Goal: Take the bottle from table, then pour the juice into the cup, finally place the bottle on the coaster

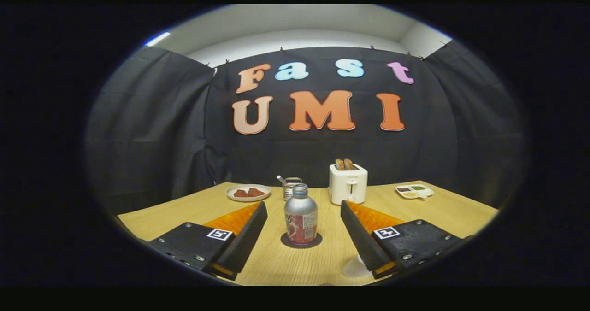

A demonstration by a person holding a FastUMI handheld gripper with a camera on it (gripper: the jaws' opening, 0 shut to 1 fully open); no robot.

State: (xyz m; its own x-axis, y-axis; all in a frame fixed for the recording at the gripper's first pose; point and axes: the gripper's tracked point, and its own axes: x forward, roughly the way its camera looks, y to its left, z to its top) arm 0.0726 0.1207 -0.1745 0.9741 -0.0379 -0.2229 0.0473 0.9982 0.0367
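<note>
Gripper view: the bottle (300, 220) is standing upright on the dark coaster (301, 242) in the middle of the tabletop (295, 265), so this looks pretty much finished to me. A white cup (356, 267) peeks out by the right finger. The claw (304, 209) is spread wide, level, fingers flanking the bottle without touching. Toaster (348, 183) sits beyond.

Gripper (304, 219) level over the table, its two fingers (246, 235) spread wide apart, gripping nothing.
</note>
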